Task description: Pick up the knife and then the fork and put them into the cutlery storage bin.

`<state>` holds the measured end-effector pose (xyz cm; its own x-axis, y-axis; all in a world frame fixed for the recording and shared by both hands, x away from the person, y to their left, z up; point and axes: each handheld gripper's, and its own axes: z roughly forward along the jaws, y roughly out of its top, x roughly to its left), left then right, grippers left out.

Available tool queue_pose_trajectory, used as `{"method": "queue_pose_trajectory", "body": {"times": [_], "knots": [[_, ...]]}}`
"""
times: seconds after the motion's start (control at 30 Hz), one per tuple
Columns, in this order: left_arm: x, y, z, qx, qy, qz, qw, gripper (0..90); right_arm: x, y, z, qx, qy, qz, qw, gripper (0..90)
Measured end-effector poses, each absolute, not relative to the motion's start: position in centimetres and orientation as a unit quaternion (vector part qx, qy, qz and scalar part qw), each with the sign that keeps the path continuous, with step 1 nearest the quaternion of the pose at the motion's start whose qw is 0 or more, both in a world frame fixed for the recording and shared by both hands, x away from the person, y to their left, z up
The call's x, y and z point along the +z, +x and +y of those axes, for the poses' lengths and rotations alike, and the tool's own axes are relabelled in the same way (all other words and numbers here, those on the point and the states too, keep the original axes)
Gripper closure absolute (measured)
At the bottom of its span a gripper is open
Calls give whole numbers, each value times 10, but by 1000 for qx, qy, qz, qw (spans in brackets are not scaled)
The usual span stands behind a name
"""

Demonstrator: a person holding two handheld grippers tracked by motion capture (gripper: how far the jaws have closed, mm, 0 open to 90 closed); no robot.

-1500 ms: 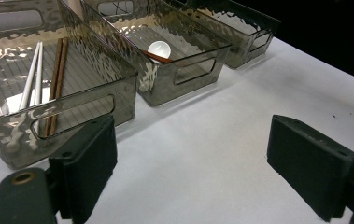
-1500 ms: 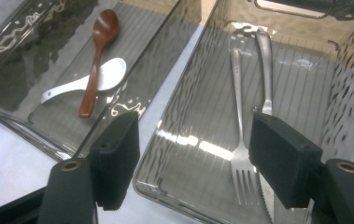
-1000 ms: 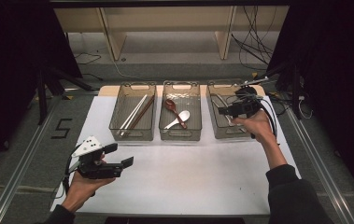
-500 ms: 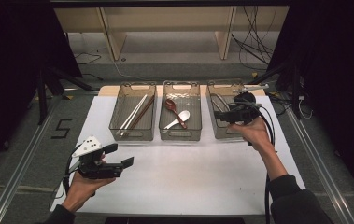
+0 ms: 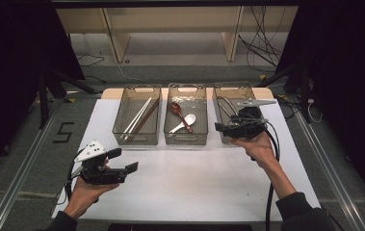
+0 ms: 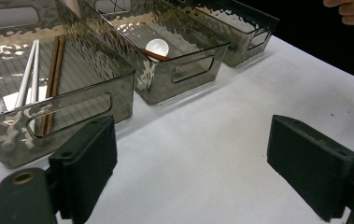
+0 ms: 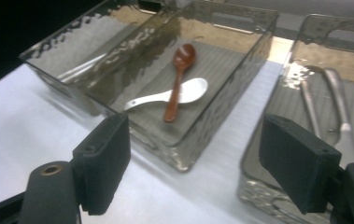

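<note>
- My right gripper (image 5: 221,129) hung over the near end of the right-hand smoked clear plastic bin (image 5: 228,92), its jaws wide apart with nothing between them; they had just been opening further.
- That bin held metal cutlery (image 7: 340,109). From the right gripper view I saw two or three silvery handles, but the frame edge and my own jaw cut them off, so I could not tell forks from knives.
- In the high view my gripper and hand (image 5: 259,147) covered the bin's near half; a few thin grey handles (image 5: 227,107) showed behind.
- The middle smoked clear plastic bin (image 5: 186,139) held a glossy reddish-brown spoon (image 7: 178,79) lying across the handle of a white ceramic soup spoon (image 7: 177,95); they touched where they crossed.
- The left smoked clear plastic bin (image 5: 136,139) held a pair of white chopsticks (image 6: 27,77) and a pair of brown wooden chopsticks (image 6: 55,70), side by side. Their near tips were blurred through the rippled wall.
- My left gripper (image 5: 122,161) rested in my left hand (image 5: 84,192) low over the white table cover (image 5: 194,183), well apart from the bins, jaws open and empty.
- A black figure five (image 5: 63,132) marked the grey floor left of the table.
- The surroundings beyond were too dark to make out.
</note>
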<state>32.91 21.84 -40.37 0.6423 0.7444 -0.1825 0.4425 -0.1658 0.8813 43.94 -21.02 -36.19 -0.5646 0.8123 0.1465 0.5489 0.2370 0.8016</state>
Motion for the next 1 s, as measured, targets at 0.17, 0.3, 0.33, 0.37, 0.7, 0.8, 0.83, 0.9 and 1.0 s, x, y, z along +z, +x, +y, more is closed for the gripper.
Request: {"method": "queue_pose_trajectory", "body": {"times": [0.17,0.3,0.33,0.37,0.7,0.8,0.83,0.9,1.0], "knots": [[-404,329,219,147,748,398,510,154,-366,430,-208,445,436,769,146,259],[-405,330,218,145,749,398,510,154,-368,423,-208,457,431,764,146,259],[-405,330,218,144,751,397,508,155,-369,422,-208,459,429,764,147,258],[-405,330,218,144,752,397,507,155,-369,421,-208,460,428,764,146,257],[-406,330,217,143,753,397,506,155,-373,407,-207,476,420,759,144,246],[-405,329,217,144,754,395,505,154,-377,401,-207,479,417,759,142,244],[-405,329,216,145,753,395,505,155,-378,399,-208,481,415,759,141,244],[-405,329,216,145,756,392,504,154,-379,394,-209,484,412,758,143,243],[-406,329,216,143,756,392,504,154,-380,386,-213,492,411,754,145,241]]}}
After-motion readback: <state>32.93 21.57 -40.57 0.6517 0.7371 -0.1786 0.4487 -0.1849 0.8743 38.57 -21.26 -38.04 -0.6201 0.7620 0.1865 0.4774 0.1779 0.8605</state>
